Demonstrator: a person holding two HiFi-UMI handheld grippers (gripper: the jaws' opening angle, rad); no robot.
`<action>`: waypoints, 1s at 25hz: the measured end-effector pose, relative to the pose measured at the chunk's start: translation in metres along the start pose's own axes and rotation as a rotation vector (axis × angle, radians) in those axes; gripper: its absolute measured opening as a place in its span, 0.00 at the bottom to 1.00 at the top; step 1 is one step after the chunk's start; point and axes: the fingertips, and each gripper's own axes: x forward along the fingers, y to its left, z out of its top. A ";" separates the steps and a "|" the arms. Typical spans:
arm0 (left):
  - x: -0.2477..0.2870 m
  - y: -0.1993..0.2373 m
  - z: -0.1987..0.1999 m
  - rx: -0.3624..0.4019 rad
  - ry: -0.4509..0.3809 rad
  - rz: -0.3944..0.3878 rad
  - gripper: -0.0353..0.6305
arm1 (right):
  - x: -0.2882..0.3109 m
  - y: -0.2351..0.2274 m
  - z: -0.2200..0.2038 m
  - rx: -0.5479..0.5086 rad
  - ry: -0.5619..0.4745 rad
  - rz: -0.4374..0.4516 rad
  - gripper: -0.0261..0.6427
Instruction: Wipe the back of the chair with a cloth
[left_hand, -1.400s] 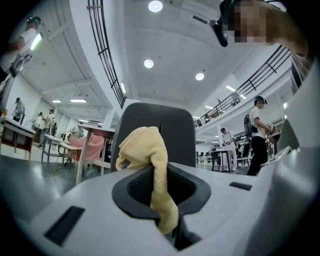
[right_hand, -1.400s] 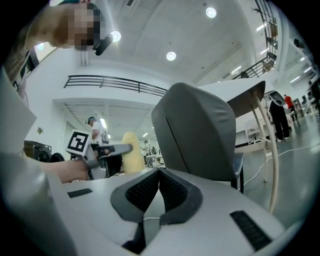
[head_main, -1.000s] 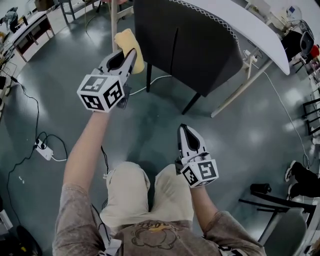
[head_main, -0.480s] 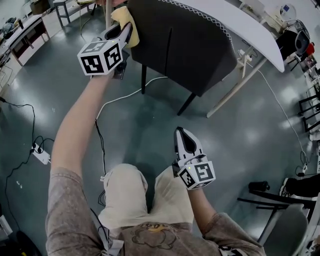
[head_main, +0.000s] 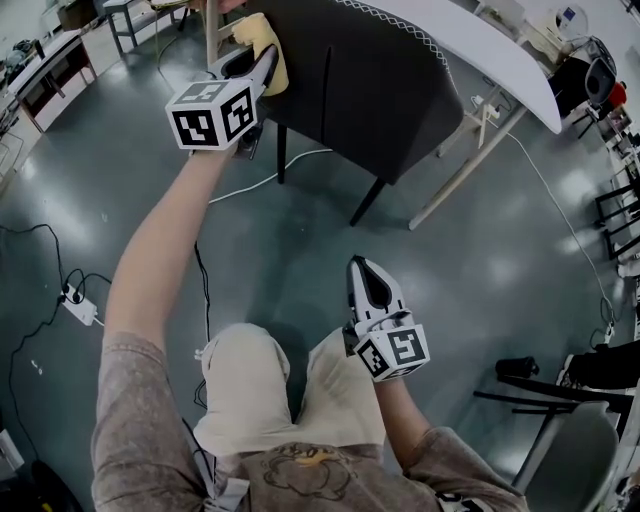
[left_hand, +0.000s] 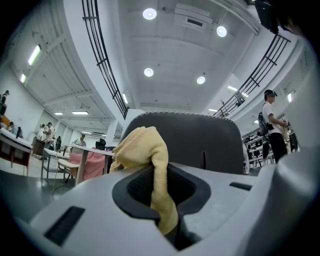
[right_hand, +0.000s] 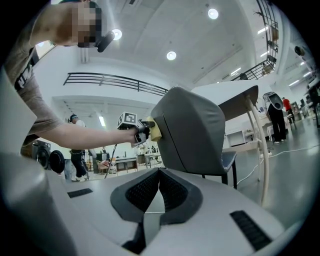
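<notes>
The dark grey chair back (head_main: 370, 90) stands in front of me at the top of the head view. My left gripper (head_main: 266, 62) is stretched out to its left edge, shut on a yellow cloth (head_main: 262, 36) that presses against the back. Through the left gripper view the cloth (left_hand: 143, 150) bunches out of the jaws, with the chair back (left_hand: 205, 142) right behind it. My right gripper (head_main: 363, 268) hangs low above my knees, shut and with nothing in it. In the right gripper view I see the chair (right_hand: 192, 127), the cloth (right_hand: 156, 129) on its edge, and shut jaws.
A white table (head_main: 490, 55) runs behind the chair, its slanted leg (head_main: 465, 170) to the right. Chair legs (head_main: 364, 204) reach the grey floor. A cable and power strip (head_main: 78, 306) lie at the left. Another chair (head_main: 560, 440) stands at the lower right.
My left arm has reached forward and up, bringing the cloth from beside the chair onto the upper left edge of its back. The right gripper has barely moved.
</notes>
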 end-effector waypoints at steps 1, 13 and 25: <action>0.001 -0.009 0.000 0.001 0.001 -0.015 0.13 | -0.001 0.000 0.000 0.005 -0.001 -0.002 0.08; 0.006 -0.124 0.006 -0.004 -0.021 -0.150 0.13 | -0.014 0.002 0.000 0.015 -0.018 0.012 0.08; 0.014 -0.233 -0.010 -0.024 0.003 -0.331 0.13 | -0.033 0.001 0.005 0.017 -0.034 -0.007 0.08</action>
